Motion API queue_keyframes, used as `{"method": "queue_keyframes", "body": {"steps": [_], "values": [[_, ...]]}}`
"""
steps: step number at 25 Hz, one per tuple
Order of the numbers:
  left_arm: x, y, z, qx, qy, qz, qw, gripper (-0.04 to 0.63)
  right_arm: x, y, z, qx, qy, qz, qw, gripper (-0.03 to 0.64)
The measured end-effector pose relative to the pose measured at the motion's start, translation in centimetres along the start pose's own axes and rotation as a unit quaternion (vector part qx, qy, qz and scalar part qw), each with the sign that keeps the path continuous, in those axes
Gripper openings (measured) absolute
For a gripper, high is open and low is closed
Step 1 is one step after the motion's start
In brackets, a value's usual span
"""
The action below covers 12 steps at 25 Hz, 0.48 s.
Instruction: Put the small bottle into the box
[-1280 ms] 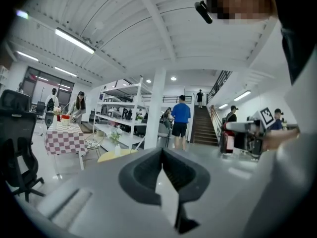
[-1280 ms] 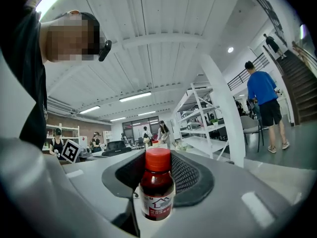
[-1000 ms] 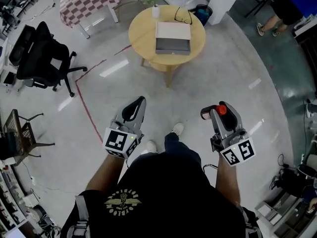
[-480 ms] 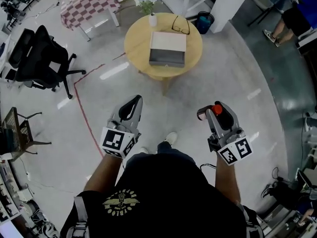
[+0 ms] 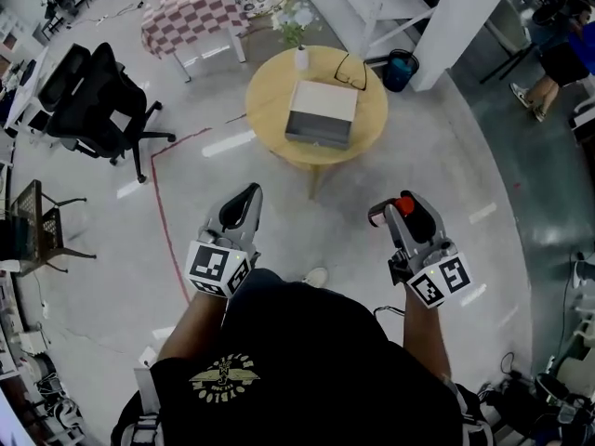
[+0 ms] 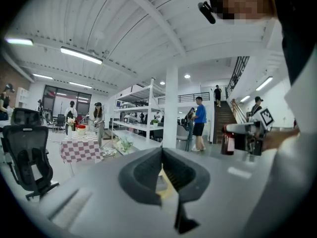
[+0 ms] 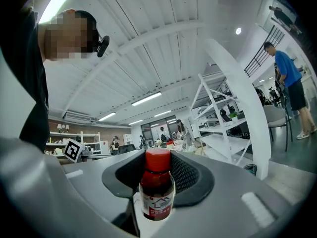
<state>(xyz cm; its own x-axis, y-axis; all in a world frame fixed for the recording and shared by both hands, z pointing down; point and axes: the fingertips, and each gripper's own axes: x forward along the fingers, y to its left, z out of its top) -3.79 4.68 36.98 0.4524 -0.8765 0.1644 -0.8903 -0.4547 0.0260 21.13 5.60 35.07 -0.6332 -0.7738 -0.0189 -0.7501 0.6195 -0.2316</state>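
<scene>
In the head view a white-and-grey open box (image 5: 321,112) lies on a round wooden table (image 5: 270,142), well ahead of both grippers. My right gripper (image 5: 395,209) is held at waist height, shut on a small dark bottle with a red cap (image 5: 405,204). The right gripper view shows the bottle (image 7: 157,190) upright between the black pads (image 7: 190,175), label facing the camera. My left gripper (image 5: 244,203) is level with the right one, its jaws together and nothing in them; in the left gripper view (image 6: 162,168) the pads meet.
Beside the box on the table are a pair of glasses (image 5: 350,71) and a small vase with a plant (image 5: 300,56). A black office chair (image 5: 88,100) stands at the left and a checkered table (image 5: 191,12) behind it. A white pillar (image 5: 460,26) and dark bin (image 5: 400,68) are at the right.
The person has stepped forward, so the table and box sit lower and closer in the head view. Both grippers keep their pose, and the bottle stays in the right one.
</scene>
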Motion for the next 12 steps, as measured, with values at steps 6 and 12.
{"method": "queue_keyframes", "body": {"steps": [6,12], "values": [[1.6,-1.1,1.0,0.012,0.000,-0.008,0.9999,0.000,-0.9,-1.8,-0.5,0.018,-0.005,-0.014,1.000,0.164],[3.8,-0.9,0.0,0.008,0.010,-0.025,0.9996,0.000,-1.4,-3.6,-1.4,0.028,-0.004,-0.043,0.999,0.164]]}}
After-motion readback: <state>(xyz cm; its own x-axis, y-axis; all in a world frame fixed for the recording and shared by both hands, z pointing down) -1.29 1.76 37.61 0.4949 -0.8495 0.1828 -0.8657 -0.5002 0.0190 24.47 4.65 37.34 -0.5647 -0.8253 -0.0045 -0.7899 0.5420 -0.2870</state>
